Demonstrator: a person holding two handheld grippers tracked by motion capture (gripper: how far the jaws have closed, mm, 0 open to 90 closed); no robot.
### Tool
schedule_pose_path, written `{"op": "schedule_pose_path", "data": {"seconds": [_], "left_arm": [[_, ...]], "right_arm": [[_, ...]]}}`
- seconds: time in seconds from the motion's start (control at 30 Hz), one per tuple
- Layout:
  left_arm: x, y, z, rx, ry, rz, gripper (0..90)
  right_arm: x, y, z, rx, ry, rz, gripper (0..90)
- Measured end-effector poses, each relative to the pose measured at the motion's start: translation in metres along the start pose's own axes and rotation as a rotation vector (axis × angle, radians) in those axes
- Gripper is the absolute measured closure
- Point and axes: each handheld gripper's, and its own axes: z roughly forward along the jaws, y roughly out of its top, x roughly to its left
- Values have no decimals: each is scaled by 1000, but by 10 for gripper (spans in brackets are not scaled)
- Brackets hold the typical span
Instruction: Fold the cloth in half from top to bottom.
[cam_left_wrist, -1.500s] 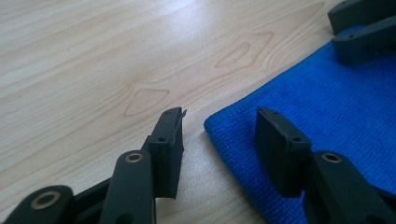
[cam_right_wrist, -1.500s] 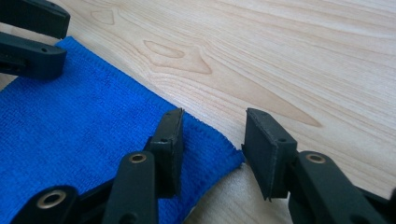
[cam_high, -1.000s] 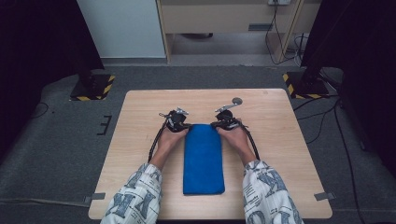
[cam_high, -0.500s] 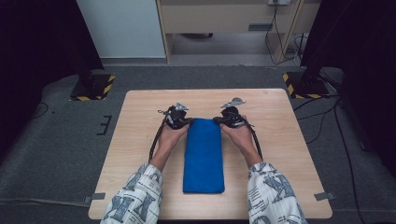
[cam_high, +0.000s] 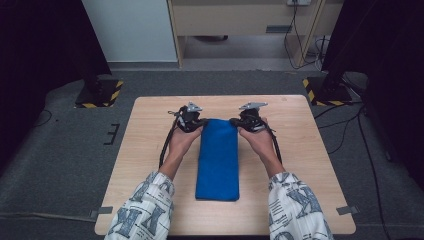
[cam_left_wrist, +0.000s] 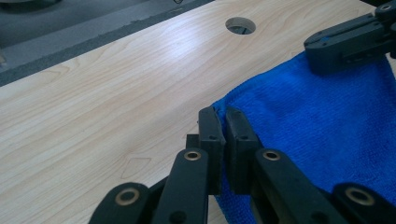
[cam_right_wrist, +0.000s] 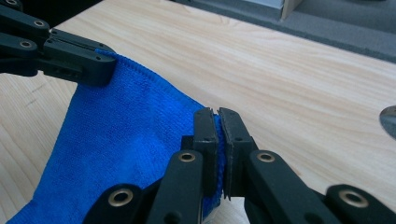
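Note:
A folded blue towel (cam_high: 217, 160) lies lengthwise down the middle of the wooden table (cam_high: 310, 155). My left gripper (cam_high: 199, 123) is shut on the towel's far left corner, and my right gripper (cam_high: 235, 122) is shut on its far right corner. That far edge hangs lifted off the wood between them. In the left gripper view the jaws (cam_left_wrist: 223, 122) pinch the blue cloth (cam_left_wrist: 317, 126), with the other gripper (cam_left_wrist: 348, 42) farther off on the opposite corner. In the right gripper view the jaws (cam_right_wrist: 215, 122) clamp the towel's edge (cam_right_wrist: 130, 121), and the other gripper (cam_right_wrist: 65, 56) holds the far corner.
A round cable hole (cam_left_wrist: 240, 25) is cut in the table near its far right. Dark stands with yellow-black striped bases (cam_high: 100, 94) flank the table's far corners. Cables (cam_high: 345, 130) trail over the grey floor on the right.
Both grippers have risen from the table with the towel's far corners in them, so the far edge now hangs above the wood. The near part of the towel still lies flat.

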Motion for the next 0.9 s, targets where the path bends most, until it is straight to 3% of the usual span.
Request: {"op": "schedule_pose_path", "data": {"seconds": [0.5,0.9], "left_arm": [[1,3,-7,-11,0,2,868],[-2,4,-14,-22,-2,13,867]], "right_arm": [[1,4,-2,-19,0,0,867],[6,4,-7,-25,3,-62,861]]}}
